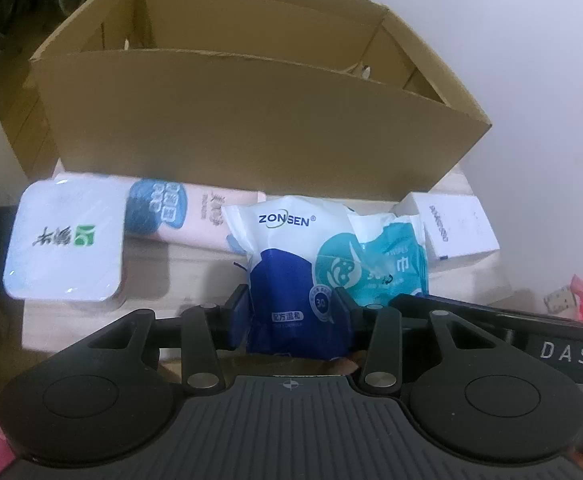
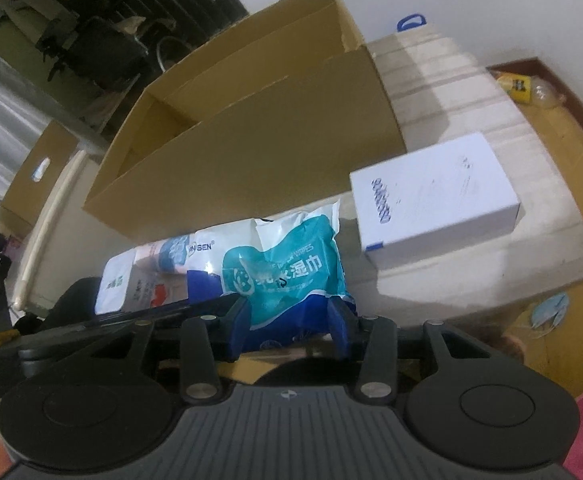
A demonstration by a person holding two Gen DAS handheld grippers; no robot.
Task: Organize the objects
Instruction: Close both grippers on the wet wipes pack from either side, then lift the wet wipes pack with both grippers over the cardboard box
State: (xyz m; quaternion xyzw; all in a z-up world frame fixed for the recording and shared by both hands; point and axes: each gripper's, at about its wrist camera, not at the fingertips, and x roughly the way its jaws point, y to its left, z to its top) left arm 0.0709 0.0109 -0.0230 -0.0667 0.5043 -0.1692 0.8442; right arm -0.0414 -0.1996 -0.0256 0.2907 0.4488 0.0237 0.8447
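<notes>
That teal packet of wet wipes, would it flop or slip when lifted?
The teal wipes pack looks soft: its wrapper is creased and bulging, so it would probably sag. The glossy film may be slippery. Lying flat between the right claw pads, it seems unlikely to roll.

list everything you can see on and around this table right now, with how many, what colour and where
cardboard box: one, brown, open, back of the table
ZONSEN wipes pack: one, white and dark blue, front centre, between the left gripper's fingers
teal wipes pack: one, teal and white, beside the ZONSEN pack, between the right gripper's fingers
white carton: one, white with blue print, right of the packs
tissue pack: one, white with a green logo, left end
pink pack: one, pink and blue, lying behind the tissue pack
table: one, pale wood
left gripper: one, black, blue fingers, shut on the ZONSEN pack
right gripper: one, black, blue fingers, shut on the teal pack
</notes>
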